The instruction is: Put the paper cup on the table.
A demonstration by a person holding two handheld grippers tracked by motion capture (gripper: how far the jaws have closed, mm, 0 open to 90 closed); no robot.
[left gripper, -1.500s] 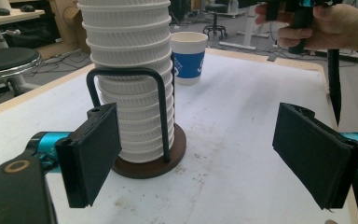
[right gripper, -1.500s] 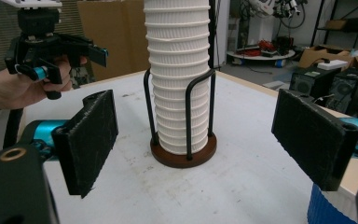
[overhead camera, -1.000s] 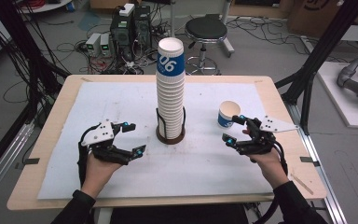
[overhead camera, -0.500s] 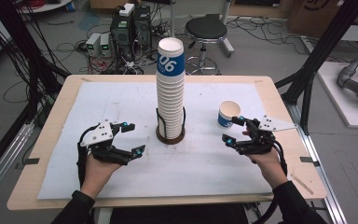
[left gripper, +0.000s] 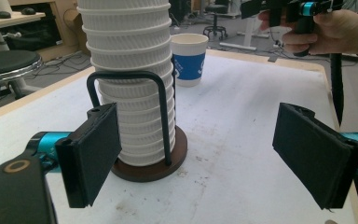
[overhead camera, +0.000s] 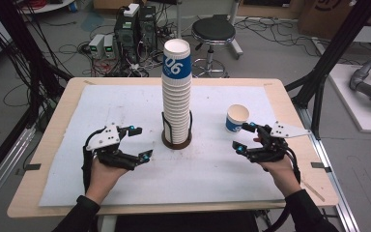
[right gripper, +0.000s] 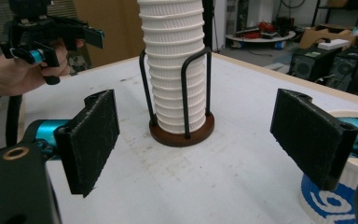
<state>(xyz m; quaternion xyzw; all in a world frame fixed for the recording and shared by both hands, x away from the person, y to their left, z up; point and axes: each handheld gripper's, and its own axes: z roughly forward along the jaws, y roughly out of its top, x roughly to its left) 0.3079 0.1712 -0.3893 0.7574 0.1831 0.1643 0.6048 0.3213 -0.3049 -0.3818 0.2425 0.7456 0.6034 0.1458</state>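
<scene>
The stack (overhead camera: pixel 176 96) of white ribbed cups stands tall in a wire holder (overhead camera: pixel 176 137) on a round dark base at mid-table, its top cup banded blue. A single cup (overhead camera: pixel 236 118) stands upright on the white mat (overhead camera: pixel 125 106), to the right of the stack and apart from it. The right gripper (overhead camera: pixel 245 138) hovers just beside that cup with jaws spread and nothing between the pads; in the right gripper view the cup sits at the outer edge of one pad, whether touching cannot be told, and not between the two. The left gripper (overhead camera: pixel 140 142) hangs left of the holder, likewise released and empty, its jaws pointing toward the base of the stack. Risks, as judged: the single cup is light and empty, so a sideways brush from the near pad could tip it or push it toward the table (overhead camera: pixel 290 104) edge. Closing on the thin wall with much force would likely dent the rim. The stack rises well above the wire loops, leaving its upper part unsupported; a knock from either gripper, or a cup set on crooked, could topple the upper cups. Friction between nested cups could drag several up together if one is pulled.
</scene>
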